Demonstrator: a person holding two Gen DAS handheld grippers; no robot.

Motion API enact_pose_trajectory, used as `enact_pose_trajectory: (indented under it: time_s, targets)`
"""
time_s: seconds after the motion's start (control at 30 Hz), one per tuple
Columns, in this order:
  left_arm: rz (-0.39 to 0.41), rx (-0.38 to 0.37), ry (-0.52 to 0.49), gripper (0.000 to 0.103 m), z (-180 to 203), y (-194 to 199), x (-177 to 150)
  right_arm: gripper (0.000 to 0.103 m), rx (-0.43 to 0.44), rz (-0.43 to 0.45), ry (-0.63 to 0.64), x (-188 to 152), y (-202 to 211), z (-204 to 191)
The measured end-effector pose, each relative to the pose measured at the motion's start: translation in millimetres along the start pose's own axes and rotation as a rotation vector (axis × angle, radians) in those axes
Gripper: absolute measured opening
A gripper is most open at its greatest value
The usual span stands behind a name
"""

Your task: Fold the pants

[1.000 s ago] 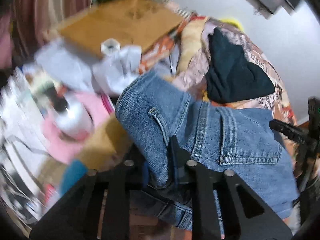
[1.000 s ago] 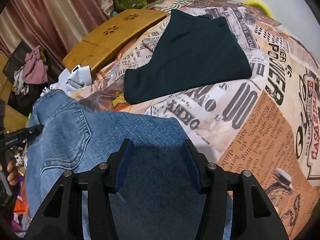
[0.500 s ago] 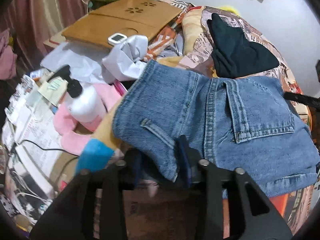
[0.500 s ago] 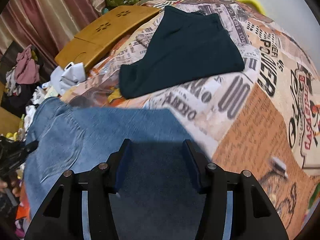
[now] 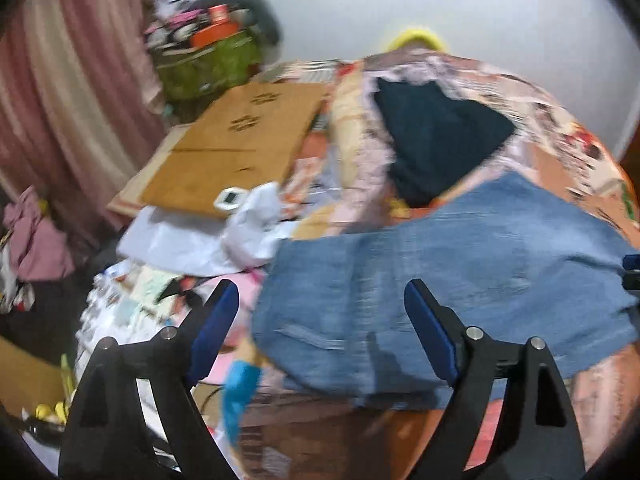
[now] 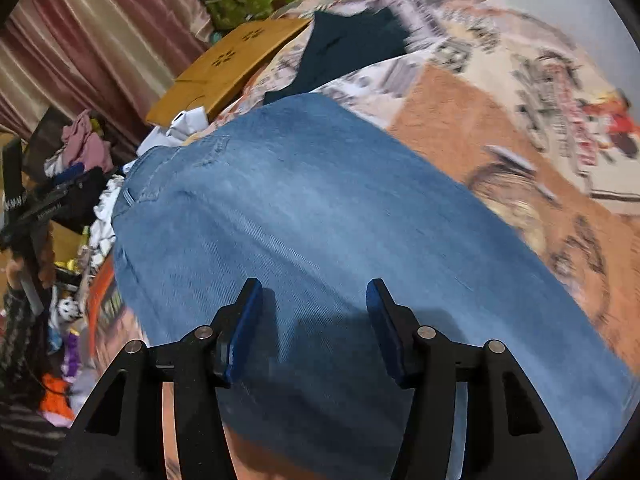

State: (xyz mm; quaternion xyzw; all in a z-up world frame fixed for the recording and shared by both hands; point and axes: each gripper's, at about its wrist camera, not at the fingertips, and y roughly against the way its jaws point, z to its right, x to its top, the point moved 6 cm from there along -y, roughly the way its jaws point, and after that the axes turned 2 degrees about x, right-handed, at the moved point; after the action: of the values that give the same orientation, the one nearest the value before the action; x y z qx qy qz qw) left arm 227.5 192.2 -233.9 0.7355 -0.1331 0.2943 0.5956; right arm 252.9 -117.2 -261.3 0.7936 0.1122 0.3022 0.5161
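Observation:
The blue denim pants lie folded flat on the printed bedspread, near its front edge. My left gripper is open and empty, held just in front of the pants' waistband end. In the right wrist view the pants stretch away towards the upper left. My right gripper is open and hovers over the denim with nothing between its pads. The left gripper shows at the far left of that view.
A dark folded garment lies on the bed behind the pants. A wooden lap table and white cloths sit to the left. Clutter covers the floor at the left, by pink curtains.
My left gripper let go of the waistband, opened wide and drew back. My right gripper pulled back along the denim. The pants now lie flat on the bed.

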Motion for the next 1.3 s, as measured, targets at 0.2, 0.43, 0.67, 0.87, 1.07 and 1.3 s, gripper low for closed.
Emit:
enact_pose_trajectory:
  time_s: [0.2, 0.43, 0.67, 0.87, 1.07, 1.3]
  targets:
    - [0.000, -0.143, -0.182, 0.085, 82.2, 25.6, -11.6, 0.050, -0.062, 0.047, 0.072, -27.5, 30.5, -7.4]
    - [-0.008, -0.204, -0.400, 0.086, 162.6, 41.5, -32.5, 0.050, -0.150, 0.104, 0.226, -39.9, 22.7, -25.0]
    - [0.017, -0.189, -0.503, 0.085, 198.3, 30.5, -34.4, 0.032, -0.162, 0.115, 0.297, -28.6, 2.2, -31.8]
    - [0.050, -0.216, -0.474, 0.022, 206.8, 28.7, -29.1, 0.009, -0.124, 0.136, 0.263, -33.2, 6.9, -37.1]
    - [0.102, -0.266, -0.426, 0.012, 203.4, 48.5, -26.7, 0.008, -0.052, 0.155, 0.235, -41.9, 23.4, -48.3]
    - [0.044, -0.302, -0.407, 0.012, 198.3, 48.4, -48.2, 0.013, -0.002, 0.103, 0.198, -58.3, 18.2, -51.4]
